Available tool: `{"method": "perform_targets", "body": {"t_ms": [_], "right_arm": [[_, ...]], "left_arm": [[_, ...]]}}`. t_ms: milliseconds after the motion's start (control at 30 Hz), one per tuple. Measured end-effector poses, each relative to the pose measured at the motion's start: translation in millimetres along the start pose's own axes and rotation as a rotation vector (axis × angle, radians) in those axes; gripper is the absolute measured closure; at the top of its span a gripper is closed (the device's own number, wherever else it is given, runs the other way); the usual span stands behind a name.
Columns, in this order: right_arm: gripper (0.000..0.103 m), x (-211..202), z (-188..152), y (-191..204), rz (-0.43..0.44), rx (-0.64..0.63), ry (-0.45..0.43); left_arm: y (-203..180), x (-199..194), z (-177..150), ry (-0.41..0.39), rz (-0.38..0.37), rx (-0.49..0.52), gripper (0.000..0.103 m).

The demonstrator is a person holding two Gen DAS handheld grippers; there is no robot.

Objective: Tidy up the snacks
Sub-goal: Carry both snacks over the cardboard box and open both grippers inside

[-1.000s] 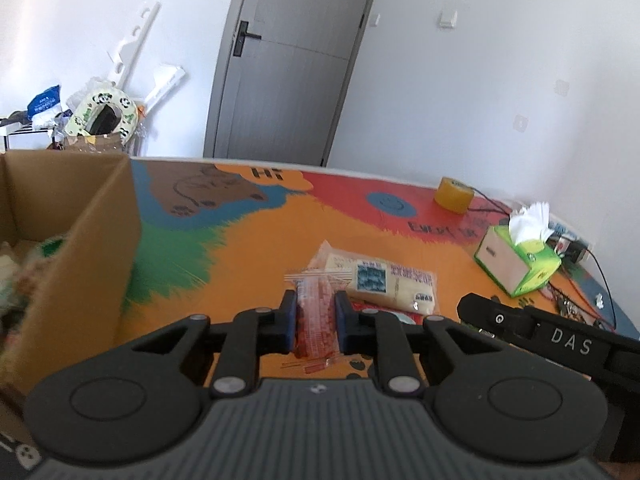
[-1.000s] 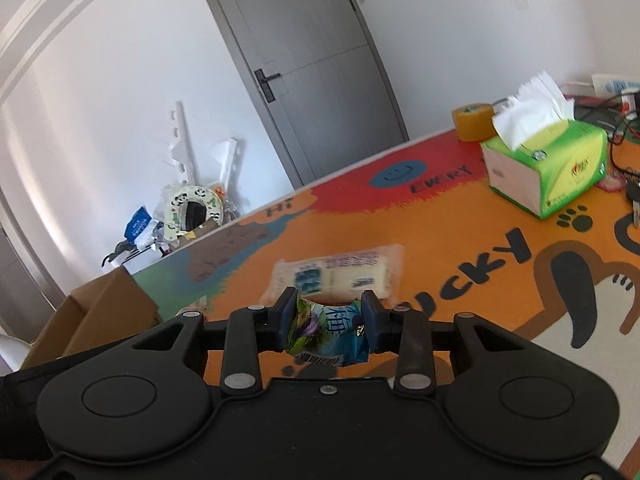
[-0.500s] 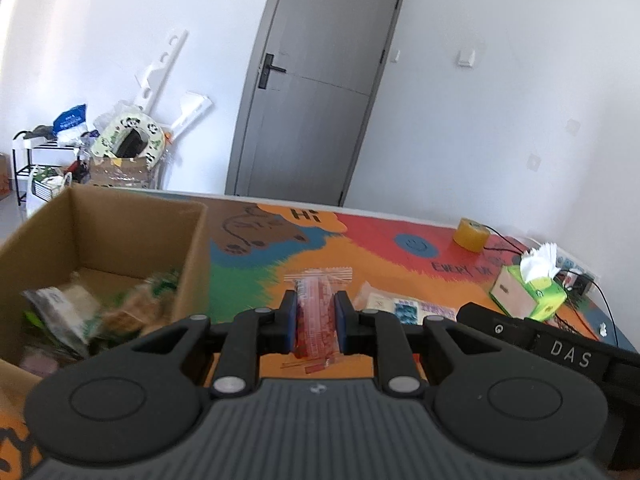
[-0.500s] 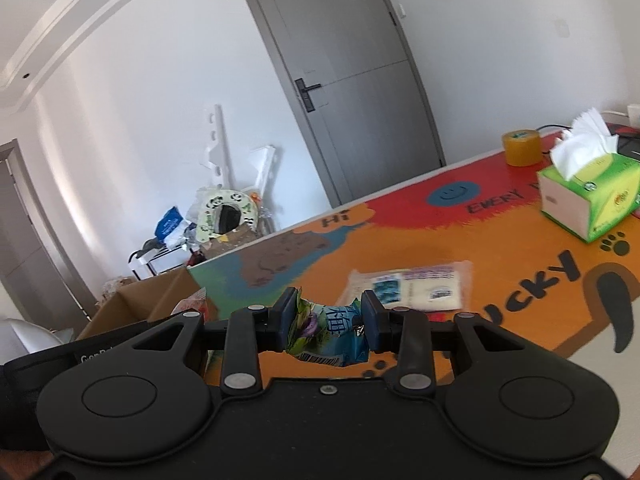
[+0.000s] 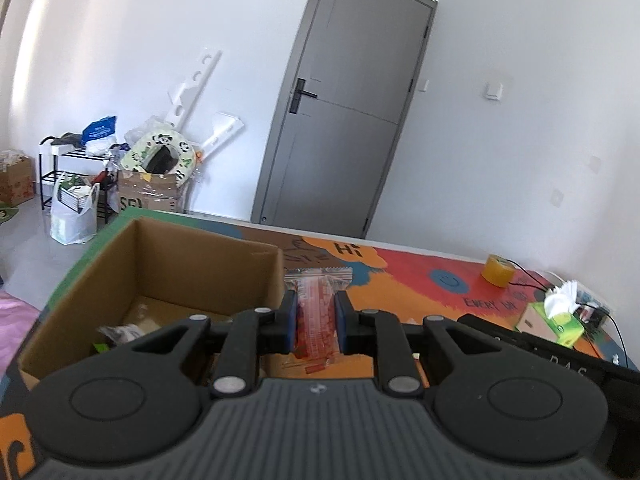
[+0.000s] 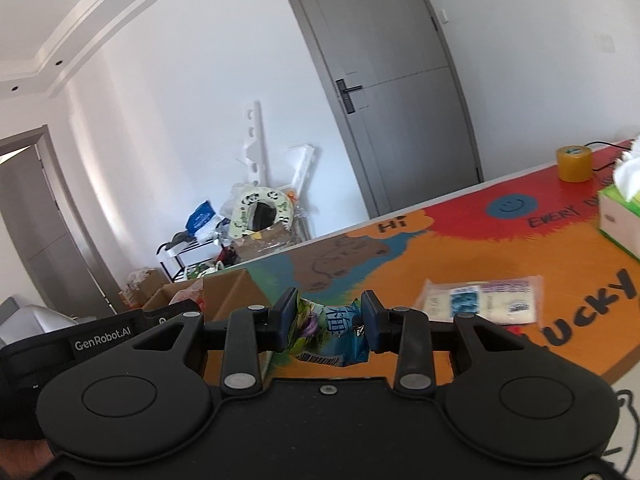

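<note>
Cardboard box (image 5: 168,264) sits open at the left end of the worktop (image 5: 400,276), some wrappers visible on its floor. We have the left tool (image 5: 316,322) clamped on a red clear-wrapped snack pack (image 5: 316,312), pack upright between the pads and held off the worktop, just right of the box's near right wall as the left wrist view shows it. Right tool (image 6: 328,320) is pinched on a crumpled green-and-blue snack bag (image 6: 332,334), barcode edge hanging below the pads, also in the air. From the right wrist view the box (image 6: 228,292) is ahead-left, partly behind the left tool's body. One pale flat snack pack with a blue label (image 6: 480,300) lies on the orange part of the worktop, right of the right tool, apart from the box. Further right: green tissue box (image 6: 620,216) and a yellow tape roll (image 6: 574,163) near the far edge. Grey door (image 5: 352,120) behind, closed.
</note>
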State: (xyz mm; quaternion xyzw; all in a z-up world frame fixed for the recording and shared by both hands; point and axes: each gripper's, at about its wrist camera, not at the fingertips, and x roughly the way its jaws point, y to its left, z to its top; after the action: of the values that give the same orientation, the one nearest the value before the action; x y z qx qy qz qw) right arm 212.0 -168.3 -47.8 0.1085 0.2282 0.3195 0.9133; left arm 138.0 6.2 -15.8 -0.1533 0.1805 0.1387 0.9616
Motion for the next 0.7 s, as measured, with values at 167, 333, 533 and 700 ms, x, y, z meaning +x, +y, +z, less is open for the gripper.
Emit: {"method": "perform_targets", "body": {"t_ms": [167,333,533,700], "right_arm": [[0.068,9.7,2.2,13.9,0.023,-0.018,0.006],[0.068,18.8,4.4,27.6,0.044,-0.031,0.012],[0.068,31.4,8.4,44.1,0.068,-0.051,0.019],[0.068,41.4,11.7,57.5,0.082,-0.069,0.027]], "left_arm": [[15.9,-2.9,7.3,-0.018,0.024,-0.019,0.085],[32.3,-1.6,13.9,-0.027,0.051,-0.040,0.085],[57.5,3.1,21.8,-0.030,0.086,-0.068,0.085],[73.0,12.6,27.7,-0.020,0.106,-0.091,0.084]]}}
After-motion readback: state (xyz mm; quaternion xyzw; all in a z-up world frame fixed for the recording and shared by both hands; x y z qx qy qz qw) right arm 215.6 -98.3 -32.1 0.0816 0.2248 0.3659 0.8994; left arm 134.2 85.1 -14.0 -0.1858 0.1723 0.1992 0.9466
